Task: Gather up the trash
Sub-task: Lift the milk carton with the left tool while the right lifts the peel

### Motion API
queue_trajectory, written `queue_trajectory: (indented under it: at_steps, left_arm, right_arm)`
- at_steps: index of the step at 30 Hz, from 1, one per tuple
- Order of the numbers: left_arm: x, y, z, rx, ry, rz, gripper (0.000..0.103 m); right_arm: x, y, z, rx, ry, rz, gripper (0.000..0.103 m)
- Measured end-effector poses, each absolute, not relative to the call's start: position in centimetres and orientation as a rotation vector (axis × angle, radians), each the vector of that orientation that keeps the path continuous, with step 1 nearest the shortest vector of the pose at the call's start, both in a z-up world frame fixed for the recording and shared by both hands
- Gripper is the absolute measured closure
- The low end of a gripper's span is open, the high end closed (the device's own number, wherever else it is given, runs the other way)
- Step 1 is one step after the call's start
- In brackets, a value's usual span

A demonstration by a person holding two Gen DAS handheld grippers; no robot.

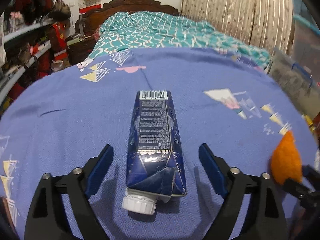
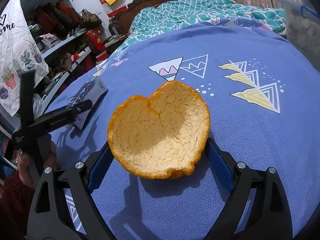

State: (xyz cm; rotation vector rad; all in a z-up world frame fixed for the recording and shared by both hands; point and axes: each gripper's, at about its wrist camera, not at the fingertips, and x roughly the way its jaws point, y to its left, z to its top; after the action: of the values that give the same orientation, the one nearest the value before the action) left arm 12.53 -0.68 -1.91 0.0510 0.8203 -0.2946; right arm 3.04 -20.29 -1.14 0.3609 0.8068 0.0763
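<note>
Straddling a dark blue drink carton (image 1: 155, 140), the left gripper (image 1: 156, 168) stands wide, its pads clear of the sides; the carton lies on the blue bedsheet (image 1: 60, 120), white cap (image 1: 139, 204) nearest. The right gripper (image 2: 159, 158) clasps an orange peel (image 2: 160, 132), pith upward. Beyond lie a teal quilt (image 1: 156, 30) and carved headboard (image 1: 132, 2).

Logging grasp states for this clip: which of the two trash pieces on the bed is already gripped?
The orange peel, pinched in the right gripper. The dark blue carton lies untouched between the open left gripper.
</note>
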Motion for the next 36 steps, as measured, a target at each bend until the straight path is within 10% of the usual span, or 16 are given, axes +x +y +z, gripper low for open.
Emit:
queue_trajectory:
  at_steps: [7,11,23,36]
  left_arm:
    - [14.9,-0.2,-2.5,-0.001,0.904,-0.259,0.019]
    - [15.4,-0.6,-2.8,-0.001,0.959,-0.248,0.056]
    - [7.0,-4.4,-3.1,0.104,0.938,-0.367,0.056]
    - [2.4,-9.2,-3.6,0.172,0.932,-0.507,0.054]
  right_arm:
    - [3.3,-20.5,-1.4,0.378,0.823,0.082,0.011]
    - [3.2,-20.6,-1.2,0.376,0.806,0.075,0.03]
    - [1.7,-20.2,-0.1,0.33,0.735,0.06,0.062]
    - [-2.8,-24.4,0.0,0.365,0.715,-0.069,0.062]
